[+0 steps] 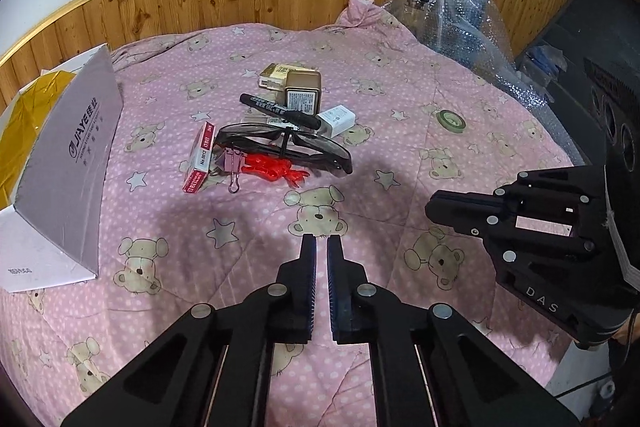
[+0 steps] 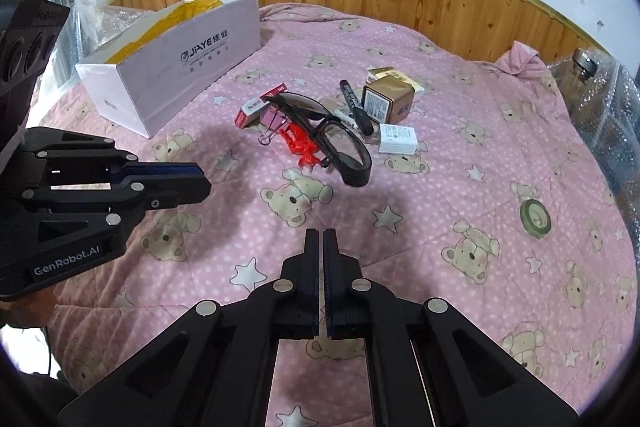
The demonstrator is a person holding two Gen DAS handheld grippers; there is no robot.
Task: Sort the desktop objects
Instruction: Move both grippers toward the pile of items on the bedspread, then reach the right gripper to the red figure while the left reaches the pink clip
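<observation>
I hold my left gripper (image 1: 321, 241) low over the pink bear-print quilt (image 1: 400, 211), its 2 fingers nearly together with only a thin gap between the pads and nothing in it. My right gripper (image 2: 323, 235) sits beside it, its fingers pressed almost flat against each other, also empty. Both point toward the pile of small things ahead, well short of it.

The pile lies mid-quilt. Dark safety glasses (image 1: 288, 147) rest across the front of it, lying over a red plastic piece (image 1: 276, 169). A pink binder clip (image 1: 232, 167) sits just left of the red piece, touching a red and white staple box (image 1: 201, 157). Behind the glasses a black marker (image 1: 280, 111) lies at a slant, and behind that stands a gold tin (image 1: 303, 91) with a cream and gold carton (image 1: 274, 75) at its far side. A white charger block (image 1: 337, 119) lies at the right edge of the pile. A green tape roll (image 1: 451, 119) lies alone, well apart to the right.

At the left, an open white JIAYE box (image 2: 176, 63) with yellow lining stands on the quilt.
</observation>
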